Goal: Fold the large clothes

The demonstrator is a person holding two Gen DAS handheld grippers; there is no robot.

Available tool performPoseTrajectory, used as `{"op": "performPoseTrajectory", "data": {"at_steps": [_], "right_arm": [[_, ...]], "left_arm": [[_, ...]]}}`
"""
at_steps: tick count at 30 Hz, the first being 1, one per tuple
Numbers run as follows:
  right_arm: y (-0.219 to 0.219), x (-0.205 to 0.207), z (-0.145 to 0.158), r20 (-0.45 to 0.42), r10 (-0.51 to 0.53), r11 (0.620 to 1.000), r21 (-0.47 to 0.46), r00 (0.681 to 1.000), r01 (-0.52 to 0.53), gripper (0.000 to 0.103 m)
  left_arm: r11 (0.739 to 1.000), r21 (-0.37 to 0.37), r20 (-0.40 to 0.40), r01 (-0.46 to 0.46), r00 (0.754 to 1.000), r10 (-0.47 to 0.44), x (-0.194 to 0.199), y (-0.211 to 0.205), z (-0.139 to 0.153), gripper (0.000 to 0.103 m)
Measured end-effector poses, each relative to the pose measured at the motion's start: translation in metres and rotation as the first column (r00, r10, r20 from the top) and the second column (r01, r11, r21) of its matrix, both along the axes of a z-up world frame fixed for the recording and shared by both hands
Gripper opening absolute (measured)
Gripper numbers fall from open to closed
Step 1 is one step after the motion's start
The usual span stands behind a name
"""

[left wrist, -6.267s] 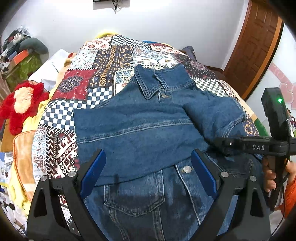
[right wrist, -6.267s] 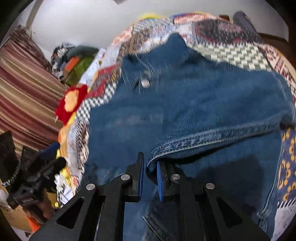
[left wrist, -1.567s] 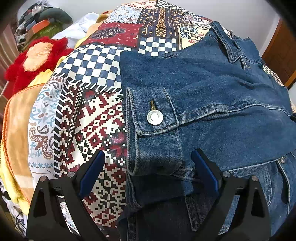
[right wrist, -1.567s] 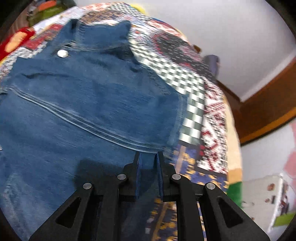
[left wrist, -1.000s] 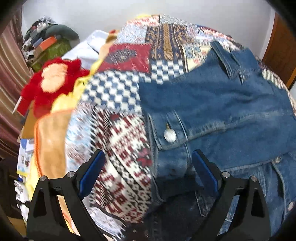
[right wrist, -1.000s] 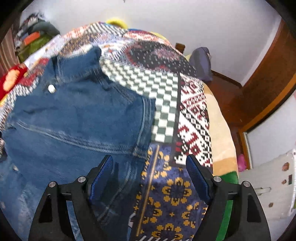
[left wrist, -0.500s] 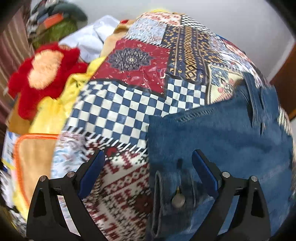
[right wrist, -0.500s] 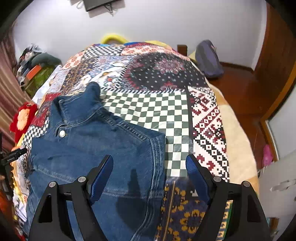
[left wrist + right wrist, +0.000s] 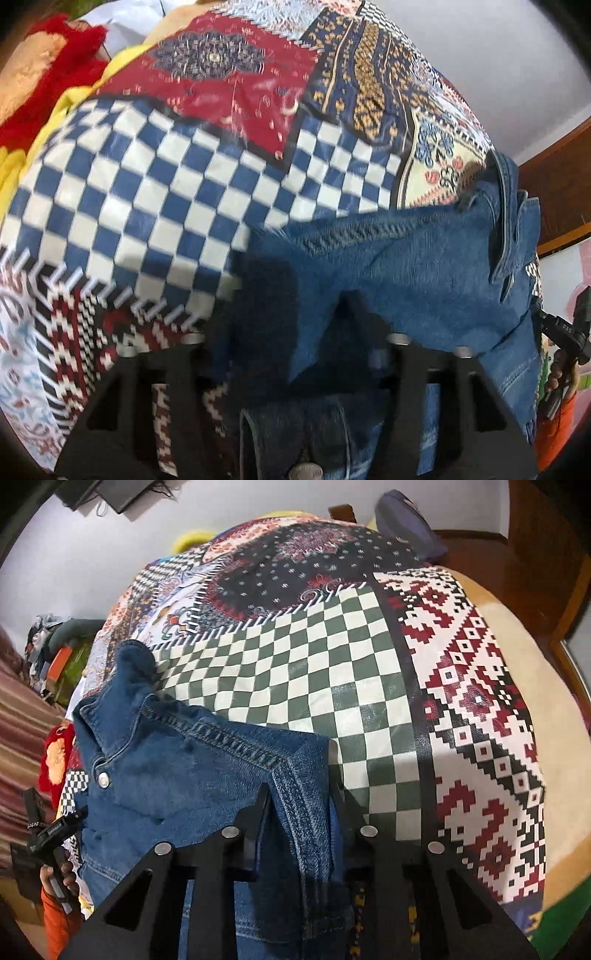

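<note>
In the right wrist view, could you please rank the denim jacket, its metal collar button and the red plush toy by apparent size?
1. denim jacket, largest, though nearest the camera.
2. red plush toy, partly hidden.
3. metal collar button, smallest.

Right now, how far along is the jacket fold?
Done: both sides of the denim jacket look folded inward, with a cuff button lying on top. In hand: the left claw and right claw each straddle a shoulder corner. Left: folding it lengthwise on the patchwork quilt.
</note>
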State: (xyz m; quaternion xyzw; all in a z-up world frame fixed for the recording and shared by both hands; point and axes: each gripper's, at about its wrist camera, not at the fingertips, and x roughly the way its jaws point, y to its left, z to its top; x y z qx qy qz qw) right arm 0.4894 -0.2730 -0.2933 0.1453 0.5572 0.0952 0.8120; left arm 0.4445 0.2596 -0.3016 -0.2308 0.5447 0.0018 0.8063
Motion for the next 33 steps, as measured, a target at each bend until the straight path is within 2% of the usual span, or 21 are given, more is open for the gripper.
{"op": "performPoseTrajectory", "data": {"at_steps": [1,2,4,5,8,15,18,20,24,29,33], "right_arm": [[0.002,0.002,0.002,0.005,0.009,1.000,-0.004,1.000,-0.009,0.017],[0.005,0.003,0.005,0.011,0.020,1.000,-0.011,1.000,-0.020,0.016],[0.012,0.006,0.016,0.050,0.049,0.997,-0.053,0.998,-0.047,0.016],[0.018,0.007,0.025,0.079,0.078,0.993,-0.093,0.994,-0.070,0.016],[0.035,0.005,0.052,0.182,0.130,0.980,-0.173,0.975,-0.099,0.015],[0.063,0.028,0.110,0.330,0.205,0.952,-0.285,0.922,-0.110,0.015],[0.072,0.042,0.128,0.378,0.211,0.947,-0.308,0.902,-0.093,0.015],[0.076,0.052,0.133,0.388,0.209,0.946,-0.314,0.898,-0.085,0.015],[0.084,0.076,0.120,0.371,0.194,0.943,-0.325,0.908,-0.069,0.015],[0.080,0.101,0.073,0.298,0.176,0.933,-0.354,0.938,-0.063,0.015],[0.072,0.109,0.038,0.266,0.179,0.926,-0.370,0.947,-0.071,0.016]], "left_arm": [[1.000,0.006,0.003,-0.001,1.000,0.001,0.002,0.000,0.001,0.018],[1.000,0.013,0.005,0.003,1.000,-0.003,0.004,-0.002,0.003,0.015],[0.996,0.084,0.019,0.016,1.000,-0.018,0.008,-0.007,0.012,0.010],[0.989,0.146,0.035,0.027,0.999,-0.033,0.009,-0.013,0.021,0.010],[0.972,0.236,0.106,0.021,0.993,-0.048,0.010,-0.018,0.049,0.009],[0.952,0.306,0.255,-0.014,0.964,-0.068,0.014,-0.017,0.113,0.009],[0.944,0.328,0.278,-0.034,0.959,-0.062,0.024,-0.014,0.123,0.009],[0.941,0.334,0.272,-0.061,0.962,-0.034,0.035,-0.007,0.119,0.009],[0.941,0.332,0.216,-0.065,0.976,-0.009,0.054,0.003,0.094,0.009],[0.942,0.333,0.152,-0.032,0.988,-0.020,0.070,0.010,0.057,0.012],[0.936,0.350,0.120,-0.025,0.993,-0.018,0.078,0.010,0.037,0.018]]}}
